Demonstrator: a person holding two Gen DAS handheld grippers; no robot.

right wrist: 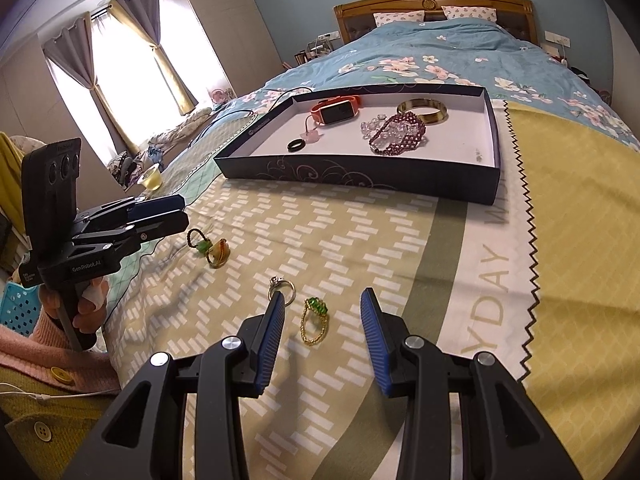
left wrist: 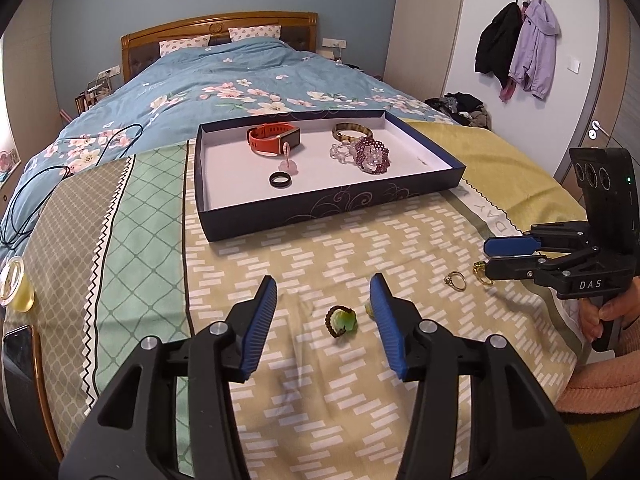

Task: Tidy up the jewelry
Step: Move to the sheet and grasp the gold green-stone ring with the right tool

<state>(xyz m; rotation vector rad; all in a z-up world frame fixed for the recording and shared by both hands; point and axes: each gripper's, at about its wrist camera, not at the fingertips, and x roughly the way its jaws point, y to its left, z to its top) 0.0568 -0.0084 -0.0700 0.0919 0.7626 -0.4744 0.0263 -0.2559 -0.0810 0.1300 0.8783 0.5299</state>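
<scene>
A dark blue box lid (left wrist: 304,210) (right wrist: 360,176) lies on the bed and holds an orange watch (left wrist: 272,138), a black ring (left wrist: 279,179), a brown bangle (left wrist: 352,131) and a purple bead bracelet (left wrist: 372,154). My left gripper (left wrist: 323,300) is open above a dark bead ring with a green stone (left wrist: 340,320); a yellowish ring (right wrist: 218,254) lies beside it. My right gripper (right wrist: 322,312) is open around a gold chain ring with green stones (right wrist: 314,318). A silver ring (right wrist: 282,286) lies by its left finger.
The patterned bedspread (left wrist: 320,380) covers the near bed, with a blue floral duvet (left wrist: 240,80) behind. A black cable (left wrist: 40,192) lies at the left. A glass of yellow liquid (left wrist: 16,284) and a phone (left wrist: 18,350) sit at the left edge.
</scene>
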